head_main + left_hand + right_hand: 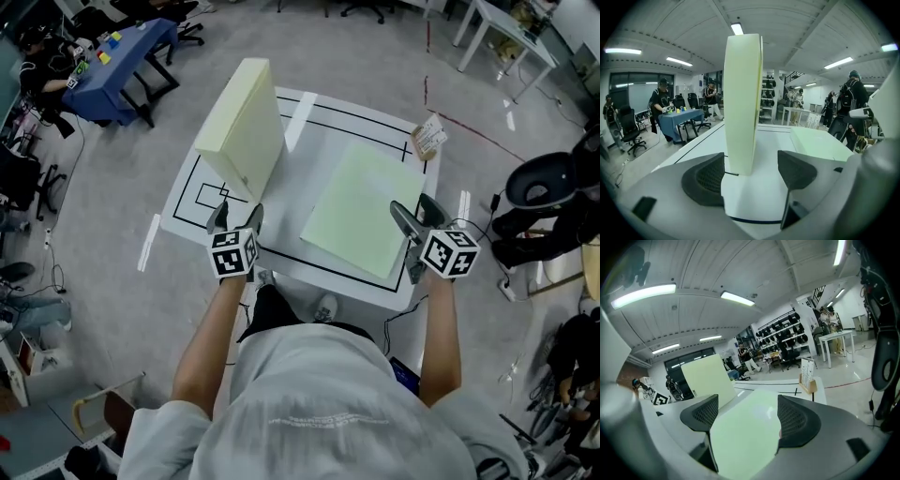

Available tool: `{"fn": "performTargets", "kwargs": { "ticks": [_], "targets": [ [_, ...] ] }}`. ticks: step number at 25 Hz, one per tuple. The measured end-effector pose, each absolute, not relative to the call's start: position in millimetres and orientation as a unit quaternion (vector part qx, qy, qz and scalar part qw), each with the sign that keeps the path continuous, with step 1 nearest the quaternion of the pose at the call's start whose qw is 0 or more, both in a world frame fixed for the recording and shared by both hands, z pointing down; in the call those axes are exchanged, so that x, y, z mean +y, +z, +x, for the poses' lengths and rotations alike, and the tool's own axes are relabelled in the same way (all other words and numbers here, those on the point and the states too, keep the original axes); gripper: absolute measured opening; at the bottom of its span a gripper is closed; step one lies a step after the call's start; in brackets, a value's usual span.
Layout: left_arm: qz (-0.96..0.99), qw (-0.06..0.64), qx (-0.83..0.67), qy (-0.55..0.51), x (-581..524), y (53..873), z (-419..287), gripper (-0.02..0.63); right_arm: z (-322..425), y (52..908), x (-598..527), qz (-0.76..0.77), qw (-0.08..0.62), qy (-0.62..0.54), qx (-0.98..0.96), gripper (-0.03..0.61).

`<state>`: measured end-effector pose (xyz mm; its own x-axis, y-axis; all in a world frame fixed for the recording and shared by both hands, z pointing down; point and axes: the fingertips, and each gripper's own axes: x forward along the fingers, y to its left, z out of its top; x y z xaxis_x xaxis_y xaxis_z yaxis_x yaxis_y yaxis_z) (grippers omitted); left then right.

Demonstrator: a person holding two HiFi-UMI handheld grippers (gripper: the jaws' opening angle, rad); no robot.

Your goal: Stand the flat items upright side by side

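White table [302, 173]: upright slab [242, 122], flat slab [361, 208], card stand [429, 138] print unreadable.

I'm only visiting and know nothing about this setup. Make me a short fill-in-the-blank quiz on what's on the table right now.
1. The left slab stands ____ on the table.
2. The right slab lies ____.
3. The left hand-held gripper and the right hand-held gripper both have their jaws ____, gripping nothing.
4. The card stand sits at the table's far ____ corner.

Missing words: upright; flat; open; right
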<state>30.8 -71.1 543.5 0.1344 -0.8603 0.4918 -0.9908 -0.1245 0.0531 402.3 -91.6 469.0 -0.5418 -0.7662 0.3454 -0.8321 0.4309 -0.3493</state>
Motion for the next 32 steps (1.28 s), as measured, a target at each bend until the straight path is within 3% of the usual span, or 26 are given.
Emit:
{"fn": "performTargets", "kwargs": {
  "ticks": [13,32],
  "targets": [
    [0.833,0.384,-0.387,0.096,-60,558,189,0.357,443,528,-55,0.462,0.059,0.349,-0.813,0.405],
    [0.853,0.444,-0.224,0.160,-109,607,247,0.385,445,608,-80,0.428,0.058,0.481,-0.763,0.405]
  ]
}}
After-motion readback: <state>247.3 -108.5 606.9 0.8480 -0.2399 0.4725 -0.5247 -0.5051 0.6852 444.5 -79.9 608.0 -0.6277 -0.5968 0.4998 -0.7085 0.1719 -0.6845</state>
